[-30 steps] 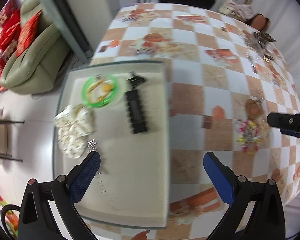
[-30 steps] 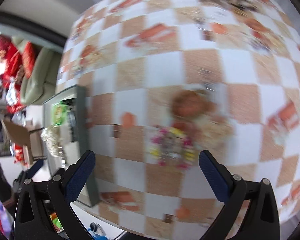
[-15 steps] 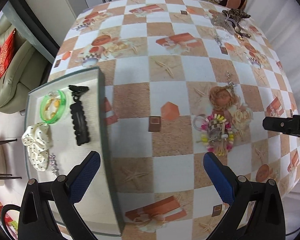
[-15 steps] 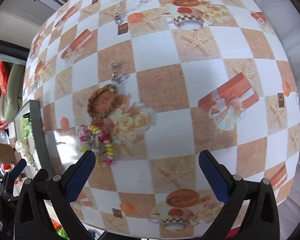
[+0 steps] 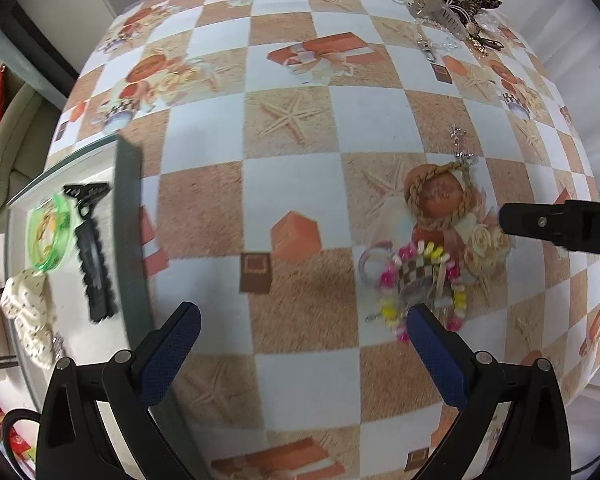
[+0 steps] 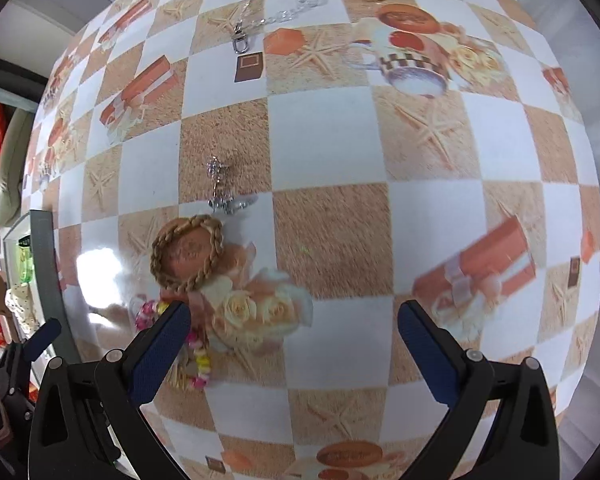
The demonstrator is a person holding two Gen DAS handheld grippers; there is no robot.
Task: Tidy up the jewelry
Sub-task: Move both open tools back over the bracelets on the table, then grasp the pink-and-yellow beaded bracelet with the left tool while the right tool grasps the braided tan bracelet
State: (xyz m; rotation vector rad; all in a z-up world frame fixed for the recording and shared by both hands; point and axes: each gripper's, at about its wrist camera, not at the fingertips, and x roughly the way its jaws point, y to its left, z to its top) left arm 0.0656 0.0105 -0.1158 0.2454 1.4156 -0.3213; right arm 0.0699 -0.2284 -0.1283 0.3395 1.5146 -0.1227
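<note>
Both tools were spread wide and held nothing: the left gripper (image 5: 300,328) sat at the bottom of its view over bare checked tablecloth (image 5: 292,128), and the right gripper (image 6: 294,328) likewise at the bottom of its own. The pieces left to sort lay loose on the cloth. A bead bracelet (image 5: 420,284) of pink, yellow and white beads was at lower right of the left view, just beside that gripper's right finger; in the right view it showed at lower left, partly hidden behind the left finger. A braided tan ring (image 6: 188,254) lay just above it, a small silver charm (image 6: 220,192) above that, and a heap of chains and clips (image 5: 452,12) far off at the upper right. The tray (image 5: 126,216) at the left edge already held a green bangle (image 5: 48,236), a black hair clip (image 5: 92,256) and a spotted cream scrunchie (image 5: 28,316). The main hazard appeared to be a mis-grasp: the printed cups, roses and boxes on the cloth camouflaged the real pieces, so a finger might close on flat print or catch only a few beads and drag the bracelet. The ring lay touching or nearly touching the bracelet, so one grasp could snag both. With the two tools converging on the same spot, they might also collide.
</note>
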